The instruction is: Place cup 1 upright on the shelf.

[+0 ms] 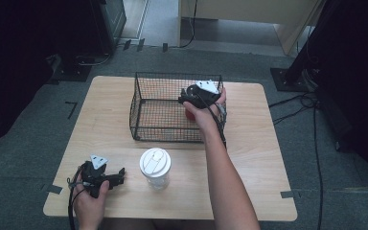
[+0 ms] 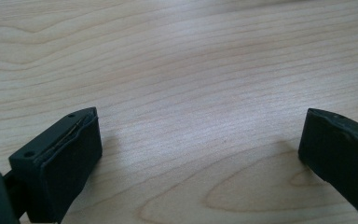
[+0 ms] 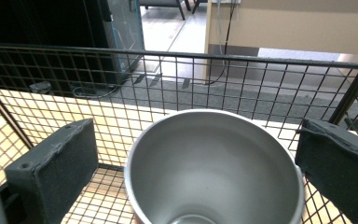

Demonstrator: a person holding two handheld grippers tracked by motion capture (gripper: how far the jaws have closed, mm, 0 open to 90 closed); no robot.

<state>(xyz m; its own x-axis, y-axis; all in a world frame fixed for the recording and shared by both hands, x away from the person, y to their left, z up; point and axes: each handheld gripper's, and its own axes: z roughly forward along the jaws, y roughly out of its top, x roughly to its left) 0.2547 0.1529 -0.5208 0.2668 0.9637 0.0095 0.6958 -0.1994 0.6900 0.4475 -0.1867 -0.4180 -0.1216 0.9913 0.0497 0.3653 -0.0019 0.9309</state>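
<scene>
I note my right tongs [image 3: 196, 154] wide open around the metal cup [image 3: 213, 163] in the wire basket [image 1: 146, 81] (no contact) — left tongs [image 2: 198, 154] wide, empty, over the counter [image 2: 191, 70].

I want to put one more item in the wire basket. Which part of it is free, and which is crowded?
Inside the wire basket, the left half of the floor is bare, bordered by the left and near walls. The right side is crowded: the metal cup stands there, with the right gripper around it, jaws open.
</scene>
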